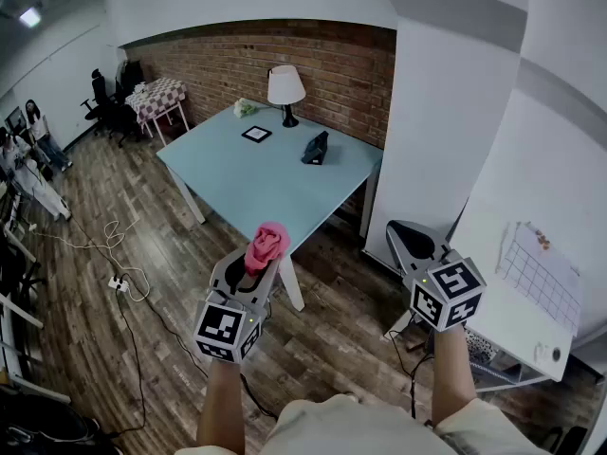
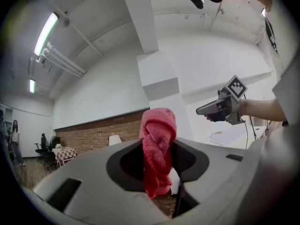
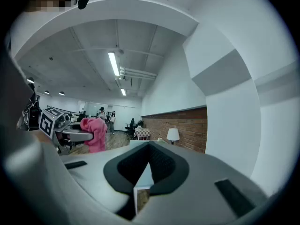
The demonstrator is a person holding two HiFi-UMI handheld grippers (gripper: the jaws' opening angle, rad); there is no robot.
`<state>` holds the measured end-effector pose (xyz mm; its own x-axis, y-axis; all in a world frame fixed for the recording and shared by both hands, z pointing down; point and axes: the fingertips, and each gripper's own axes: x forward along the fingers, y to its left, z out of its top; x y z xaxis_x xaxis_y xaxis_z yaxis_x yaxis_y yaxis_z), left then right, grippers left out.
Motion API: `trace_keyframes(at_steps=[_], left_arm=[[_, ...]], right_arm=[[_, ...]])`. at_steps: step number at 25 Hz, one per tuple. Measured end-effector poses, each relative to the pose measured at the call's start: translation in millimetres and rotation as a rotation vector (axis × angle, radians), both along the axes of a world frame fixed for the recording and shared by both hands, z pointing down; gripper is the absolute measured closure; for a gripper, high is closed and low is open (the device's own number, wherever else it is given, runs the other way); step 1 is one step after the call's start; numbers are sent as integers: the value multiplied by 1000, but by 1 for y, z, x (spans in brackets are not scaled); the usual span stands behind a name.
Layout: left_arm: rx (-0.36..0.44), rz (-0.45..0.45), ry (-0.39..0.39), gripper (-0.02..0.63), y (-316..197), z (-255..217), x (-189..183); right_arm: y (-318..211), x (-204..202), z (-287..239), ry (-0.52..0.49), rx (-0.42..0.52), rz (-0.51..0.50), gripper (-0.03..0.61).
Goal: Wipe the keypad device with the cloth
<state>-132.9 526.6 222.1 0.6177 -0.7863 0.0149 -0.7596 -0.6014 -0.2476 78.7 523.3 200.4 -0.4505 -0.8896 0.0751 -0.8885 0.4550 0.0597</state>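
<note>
- Pink cloth (image 2: 158,142) sits clamped between the jaws of the left gripper (image 1: 250,265); a bunched end sticks up past the tips and the rest hangs down between them.
- Left gripper is held level, out in front of the person's body.
- Right gripper (image 1: 410,241) is level too, beside the left one but well apart from it; its jaws are together with nothing between them.
- Dark device (image 1: 316,148) stands on the table (image 1: 237,192), ahead of both grippers and well apart from them. Its keys are too small to make out.
- Near the device, farther from the left gripper, lies a flat black-framed square (image 1: 256,134).
- Beyond both stands a lamp (image 1: 285,88) with a white shade, at the table's far edge by the brick wall (image 1: 228,64).
- Something small and pale (image 1: 246,108) lies beside the lamp; I cannot tell what it is.
- Just right of the right gripper is a white board (image 1: 531,282) with a drawn grid.
- Wood floor (image 1: 142,349) lies below both grippers, with a cable (image 1: 119,254) across it left of the left gripper.
</note>
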Motion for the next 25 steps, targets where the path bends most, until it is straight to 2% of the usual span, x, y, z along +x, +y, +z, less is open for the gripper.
trace_keyframes(at_steps=[6, 9, 12, 17, 25], left_arm=[[-7, -10, 11, 463, -8, 1, 6], [-17, -10, 10, 463, -10, 4, 11], [-29, -15, 1, 464, -9, 8, 14], [-61, -32, 2, 465, -3, 20, 20], [-77, -66, 13, 465, 10, 26, 39]], right_arm=[[-5, 7, 4, 10, -2, -8, 572], [-2, 6, 2, 24, 39, -31, 572], [1, 10, -5, -19, 64, -46, 571], [-1, 23, -5, -92, 4, -63, 571], [8, 31, 20, -81, -38, -137, 572]])
